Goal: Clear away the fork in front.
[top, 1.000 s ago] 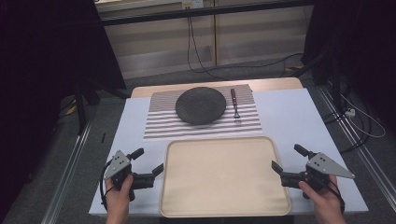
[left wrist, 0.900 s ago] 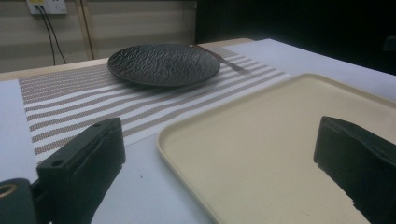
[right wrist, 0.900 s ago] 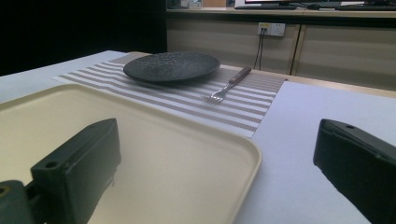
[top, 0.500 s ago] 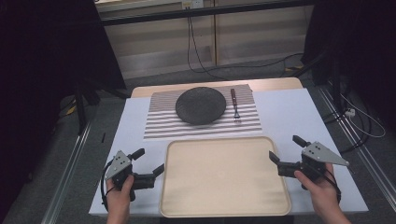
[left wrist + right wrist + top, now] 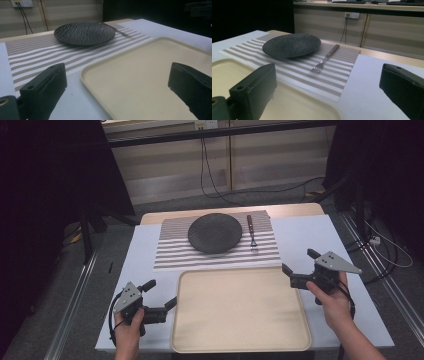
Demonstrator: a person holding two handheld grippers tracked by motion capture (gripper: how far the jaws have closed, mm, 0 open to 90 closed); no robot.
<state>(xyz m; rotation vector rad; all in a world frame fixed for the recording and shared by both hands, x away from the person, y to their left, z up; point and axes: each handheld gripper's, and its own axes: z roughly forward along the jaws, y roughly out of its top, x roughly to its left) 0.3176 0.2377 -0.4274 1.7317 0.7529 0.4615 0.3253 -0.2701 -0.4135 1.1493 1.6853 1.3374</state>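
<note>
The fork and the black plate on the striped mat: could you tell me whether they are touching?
Apart. The right gripper view shows a strip of striped mat between the fork and the rim of the black plate; the high view shows the same gap.

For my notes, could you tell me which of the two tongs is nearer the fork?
The right tongs, at the tray's far right corner, near the fork; the left tongs sit at its near left.

Overhead forward-down, two low views sharing plate [image 5: 215, 233]
</note>
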